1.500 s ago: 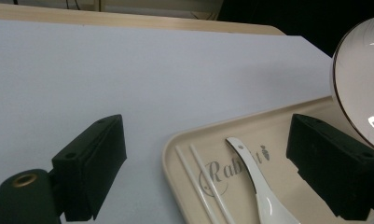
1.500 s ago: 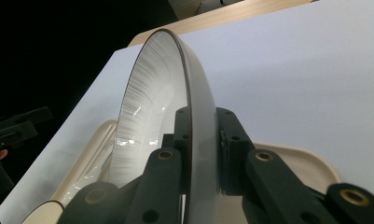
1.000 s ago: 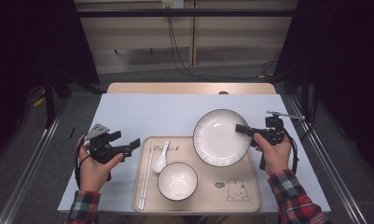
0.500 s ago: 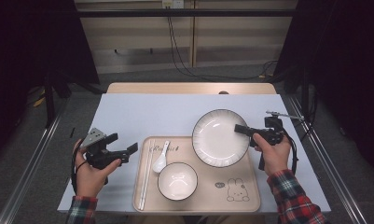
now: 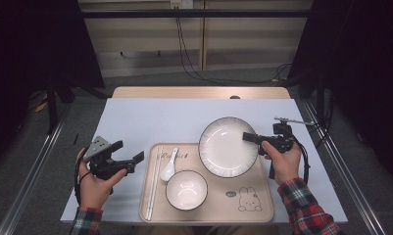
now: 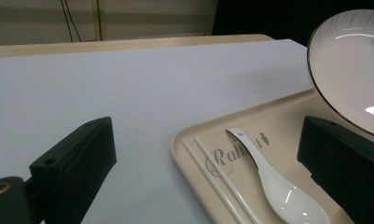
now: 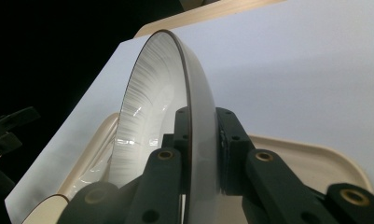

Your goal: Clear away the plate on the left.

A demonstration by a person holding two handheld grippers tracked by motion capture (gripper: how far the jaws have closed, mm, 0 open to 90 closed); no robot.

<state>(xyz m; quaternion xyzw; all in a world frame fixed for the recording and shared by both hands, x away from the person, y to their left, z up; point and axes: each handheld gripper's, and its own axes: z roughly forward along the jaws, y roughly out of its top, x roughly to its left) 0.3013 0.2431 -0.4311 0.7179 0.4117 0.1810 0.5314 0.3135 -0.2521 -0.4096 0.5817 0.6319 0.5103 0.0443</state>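
Because the plate point(image 5: 229, 146) is glazed ceramic, it should handle as stiff, fairly heavy for its thinness, slick and breakable if it drops; the rim is the only place thin enough for a pinch, and a one-sided pinch leaves the far side to sag and twist, so the hold has to be deep and firm.

Nearest, at the bottom of the high view, the tray point(image 5: 253, 215) lies lengthwise left to right, with a bowl point(image 5: 186, 189) in its lower middle. At lower left the left gripper point(image 5: 130, 157) is held just off the tray's left edge, its jaws spread wide with nothing between them; in the left gripper view the chopsticks point(image 6: 222, 179) and spoon point(image 6: 278, 191) lie between the black jaws further off, both running front to back along the tray's left side, the spoon's handle pointing away from the person.

Further up, right of centre, the right gripper point(image 5: 248, 137) is clenched on the plate's right rim. The right gripper view shows the rim point(image 7: 199, 154) squeezed between the pads and the plate rising edge-on, so it looks tipped, face up and leftward, over the tray's upper right corner. Being round, it has no long axis.

Beyond lies the bare pale table point(image 5: 150, 117).
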